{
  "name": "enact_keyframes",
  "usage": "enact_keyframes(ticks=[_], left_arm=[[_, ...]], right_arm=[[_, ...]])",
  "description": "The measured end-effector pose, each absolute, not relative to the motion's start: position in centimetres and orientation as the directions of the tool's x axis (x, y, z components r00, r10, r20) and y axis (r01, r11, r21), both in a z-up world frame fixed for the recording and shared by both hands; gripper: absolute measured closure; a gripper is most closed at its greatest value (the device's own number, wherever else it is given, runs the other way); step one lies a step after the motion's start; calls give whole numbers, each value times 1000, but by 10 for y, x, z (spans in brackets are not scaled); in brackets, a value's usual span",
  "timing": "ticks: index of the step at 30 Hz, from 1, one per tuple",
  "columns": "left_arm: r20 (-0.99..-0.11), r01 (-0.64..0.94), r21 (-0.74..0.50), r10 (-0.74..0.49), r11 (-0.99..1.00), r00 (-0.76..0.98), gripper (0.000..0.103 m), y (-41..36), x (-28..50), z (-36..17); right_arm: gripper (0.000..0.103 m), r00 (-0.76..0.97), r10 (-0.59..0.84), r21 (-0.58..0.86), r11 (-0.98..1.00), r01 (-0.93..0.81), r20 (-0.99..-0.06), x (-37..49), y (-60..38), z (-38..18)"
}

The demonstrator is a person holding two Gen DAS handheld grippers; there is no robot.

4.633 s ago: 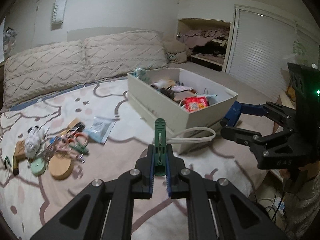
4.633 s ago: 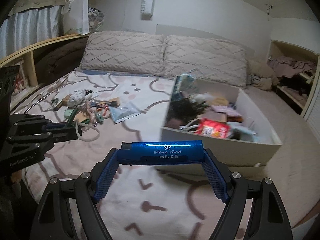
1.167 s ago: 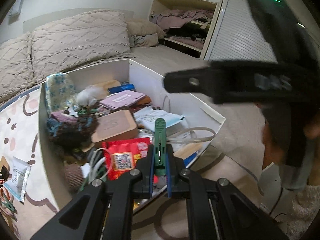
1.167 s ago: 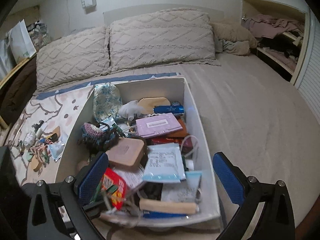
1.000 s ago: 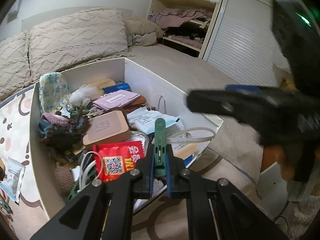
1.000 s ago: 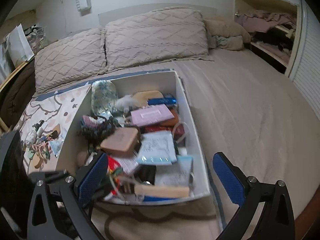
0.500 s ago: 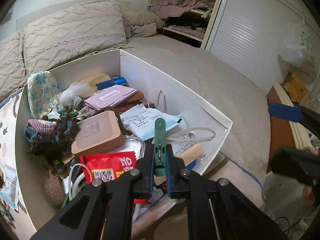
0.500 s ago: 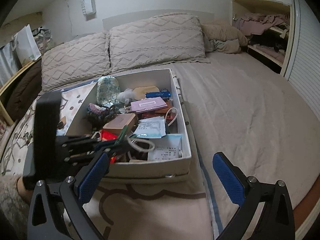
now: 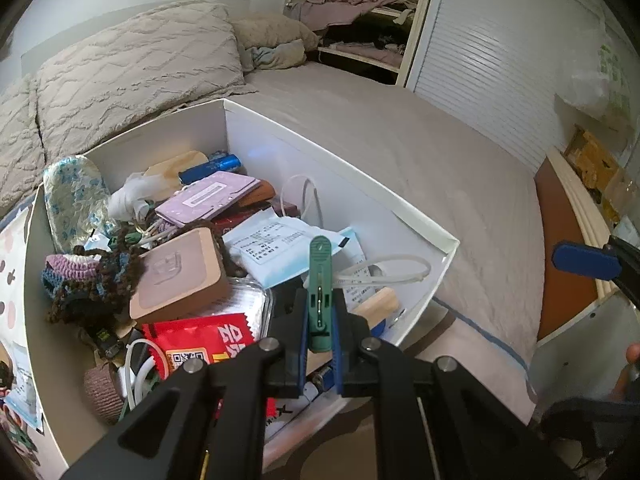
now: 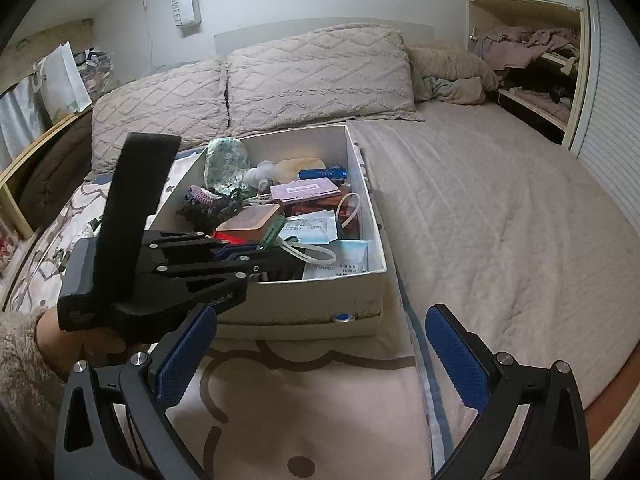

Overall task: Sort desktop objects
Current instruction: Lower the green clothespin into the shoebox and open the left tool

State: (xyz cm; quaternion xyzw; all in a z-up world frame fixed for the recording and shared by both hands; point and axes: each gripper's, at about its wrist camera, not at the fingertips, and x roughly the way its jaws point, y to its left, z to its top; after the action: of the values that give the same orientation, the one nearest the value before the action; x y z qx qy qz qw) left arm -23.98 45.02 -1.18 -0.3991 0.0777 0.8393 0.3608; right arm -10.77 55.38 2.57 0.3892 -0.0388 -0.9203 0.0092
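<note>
My left gripper [image 9: 319, 340] is shut on a green clothespin [image 9: 319, 280] with a whitish cable tie loop [image 9: 392, 270] hanging from it. It holds them over the near right corner of the white box [image 9: 344, 168], which is full of mixed items. In the right wrist view the left gripper [image 10: 256, 254] reaches over the box [image 10: 320, 300] from the left, with the clothespin [image 10: 273, 231] and the loop [image 10: 310, 252] above the contents. My right gripper [image 10: 320, 344] is open and empty, held back in front of the box.
The box lies on a bed with two pillows [image 10: 260, 80] behind it. Small loose items lie on the patterned blanket at the far left [image 9: 12, 392]. An open closet shelf [image 9: 360, 40] and a slatted door [image 9: 500, 80] stand to the right. The bed edge [image 10: 608, 420] is near right.
The right gripper let go of the blue tube in the box and pulled back, open. The left gripper carried the clothespin and loop from the blanket to above the box.
</note>
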Motion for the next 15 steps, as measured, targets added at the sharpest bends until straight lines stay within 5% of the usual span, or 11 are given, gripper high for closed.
enact_keyframes(ticks=[4, 15], left_arm=[[-720, -651, -151, 534, -744, -443, 50, 447, -240, -8], [-714, -631, -159, 530, -759, -458, 47, 430, -242, 0]], right_arm=[[0, -688, -57, 90, -996, -12, -724, -109, 552, 22], [0, -706, -71, 117, -993, -17, -705, -104, 553, 27]])
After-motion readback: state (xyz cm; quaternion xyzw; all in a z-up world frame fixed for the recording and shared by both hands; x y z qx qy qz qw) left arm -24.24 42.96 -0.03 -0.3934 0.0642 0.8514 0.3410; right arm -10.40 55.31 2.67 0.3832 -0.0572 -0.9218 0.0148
